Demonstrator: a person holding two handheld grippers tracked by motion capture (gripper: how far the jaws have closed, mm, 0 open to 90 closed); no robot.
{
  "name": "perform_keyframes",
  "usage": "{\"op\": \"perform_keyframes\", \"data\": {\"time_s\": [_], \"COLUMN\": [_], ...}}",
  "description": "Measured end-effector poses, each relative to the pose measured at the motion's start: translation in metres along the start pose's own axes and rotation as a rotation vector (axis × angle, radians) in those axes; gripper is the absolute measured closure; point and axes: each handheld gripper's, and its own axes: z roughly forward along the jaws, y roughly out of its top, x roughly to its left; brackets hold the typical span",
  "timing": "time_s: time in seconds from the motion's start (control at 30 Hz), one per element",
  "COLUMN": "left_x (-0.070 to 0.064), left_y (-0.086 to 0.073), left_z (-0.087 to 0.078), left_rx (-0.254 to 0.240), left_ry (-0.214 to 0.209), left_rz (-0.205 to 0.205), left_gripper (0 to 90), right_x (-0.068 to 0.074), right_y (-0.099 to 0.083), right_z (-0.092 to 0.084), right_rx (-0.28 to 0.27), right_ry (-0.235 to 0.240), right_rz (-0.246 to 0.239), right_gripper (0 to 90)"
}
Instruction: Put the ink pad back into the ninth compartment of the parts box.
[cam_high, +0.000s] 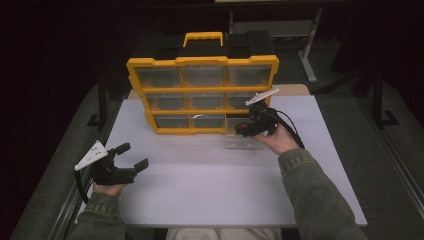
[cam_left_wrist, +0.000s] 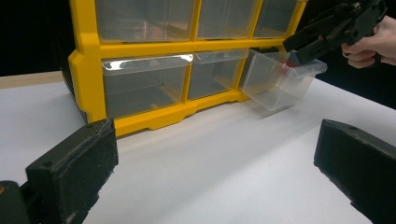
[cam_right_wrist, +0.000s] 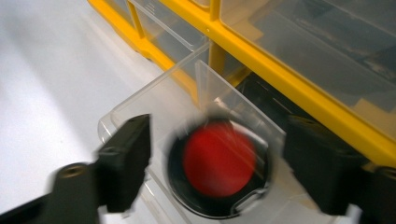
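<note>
Dark surroundings frame your white desk, with the yellow drawer cabinet standing at its far edge. Your right tongs hang over the clear drawer, jaws apart, nothing pinched between them; in the right gripper view a round red-and-black disc sits blurred between the two jaws, inside the drawer, and you cannot tell whether it lies flat on the floor of the drawer. That drawer is pulled out of the cabinet's bottom right slot and rests on the desk, its long axis running from the cabinet toward your near edge, open top upward. Your left tongs hover near the desk's left edge, jaws wide apart and empty, pointing toward the cabinet.
</note>
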Motion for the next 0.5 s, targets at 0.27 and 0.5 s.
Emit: {"op": "perform_keyframes", "data": {"time_s": [0.27, 0.5], "left_x": [0.000, -0.001], "left_y": [0.000, 0.000], "left_z": [0.000, 0.000], "left_rx": [-0.002, -0.003], "left_ry": [0.000, 0.000], "left_rz": [-0.003, -0.002], "left_gripper": [0.0, 0.0], "right_x": [0.003, 0.007], "right_y": [-0.004, -0.008], "right_z": [-0.007, -0.015], "right_rx": [-0.031, -0.039], "right_ry": [0.017, 0.013], "right_rz": [-0.009, -0.023], "right_gripper": [4.5, 0.0]}}
